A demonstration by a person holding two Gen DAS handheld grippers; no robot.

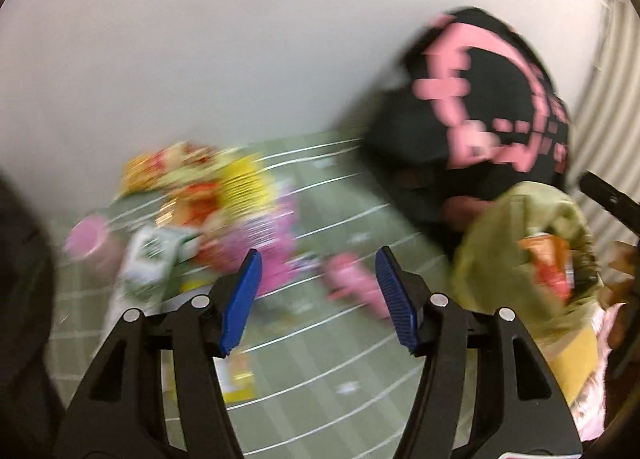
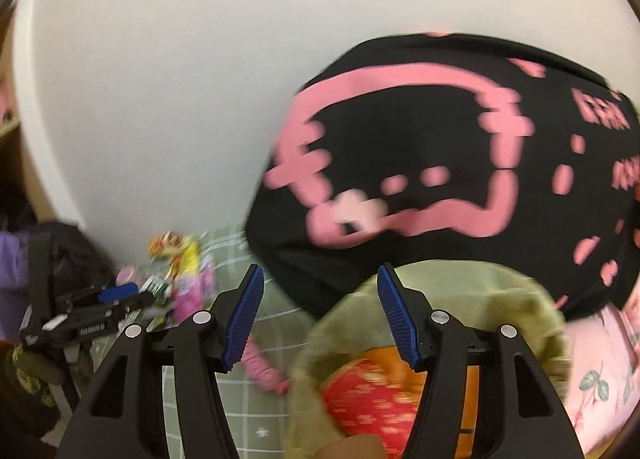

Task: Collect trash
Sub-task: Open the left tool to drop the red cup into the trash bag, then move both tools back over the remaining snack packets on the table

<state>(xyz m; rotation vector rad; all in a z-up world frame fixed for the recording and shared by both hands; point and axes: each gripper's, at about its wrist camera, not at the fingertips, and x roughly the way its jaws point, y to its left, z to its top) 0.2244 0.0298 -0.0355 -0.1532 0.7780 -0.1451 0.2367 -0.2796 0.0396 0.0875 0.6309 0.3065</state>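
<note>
You are in a home bedroom: green checked bedding [image 1: 352,347] near you, a floral pink quilt [image 2: 600,375] right, a black-and-pink pillow [image 2: 440,147] far.

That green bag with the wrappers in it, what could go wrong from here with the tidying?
1. Both views are smeared by motion, so aiming at small litter like the pink wrapper may be hard.
2. The green bag looks soft and slumped; its mouth could fold shut, and dropped trash might land on the checked cloth.
3. The left gripper and right gripper are both open and empty; the wrapper pile is mixed, so one grab may scatter it.
</note>
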